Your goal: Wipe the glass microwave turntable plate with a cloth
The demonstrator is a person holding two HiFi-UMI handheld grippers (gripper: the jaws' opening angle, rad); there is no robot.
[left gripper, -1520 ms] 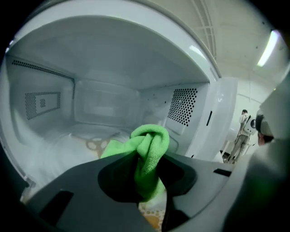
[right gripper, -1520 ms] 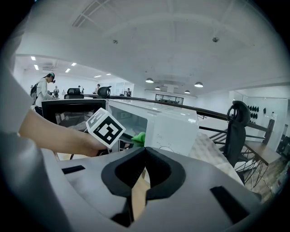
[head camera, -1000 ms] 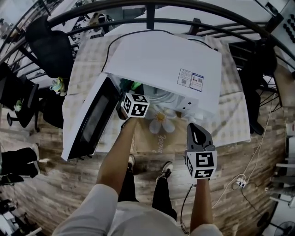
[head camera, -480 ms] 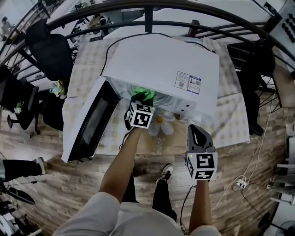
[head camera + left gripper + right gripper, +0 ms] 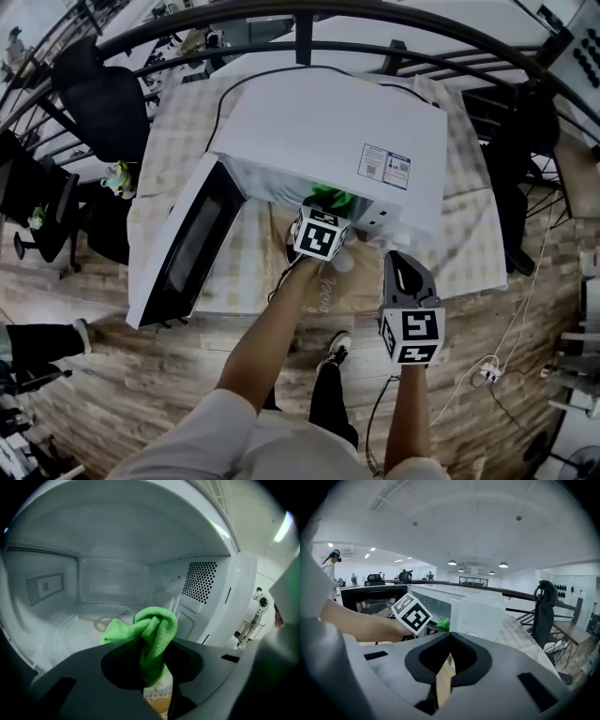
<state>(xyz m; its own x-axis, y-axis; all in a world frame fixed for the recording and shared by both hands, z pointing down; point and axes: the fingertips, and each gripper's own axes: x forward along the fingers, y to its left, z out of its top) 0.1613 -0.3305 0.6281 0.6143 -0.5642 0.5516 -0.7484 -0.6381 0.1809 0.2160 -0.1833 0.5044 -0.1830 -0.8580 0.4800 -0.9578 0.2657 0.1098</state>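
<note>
My left gripper [image 5: 152, 641] is shut on a bunched green cloth [image 5: 152, 634] at the mouth of the open white microwave [image 5: 328, 131]. In the head view the left gripper [image 5: 323, 220] sits at the cavity's right side, with the green cloth [image 5: 330, 197] showing just beyond it. The glass turntable plate [image 5: 86, 623] lies on the cavity floor, below and left of the cloth; whether the cloth touches it I cannot tell. My right gripper [image 5: 401, 272] hangs shut and empty in front of the table, right of the microwave. From the right gripper view [image 5: 450, 637] the left gripper's marker cube [image 5: 412, 613] is visible.
The microwave door [image 5: 183, 248] swings open to the left. A checked tablecloth [image 5: 469, 253] covers the table. A flower-printed mat [image 5: 333, 258] lies in front of the microwave. Black office chairs [image 5: 94, 94] stand at the left, a railing [image 5: 300, 28] behind. Wooden floor lies below.
My left gripper has carried the green cloth rightward across the microwave opening, from the left side to the right. The right gripper has stayed still.
</note>
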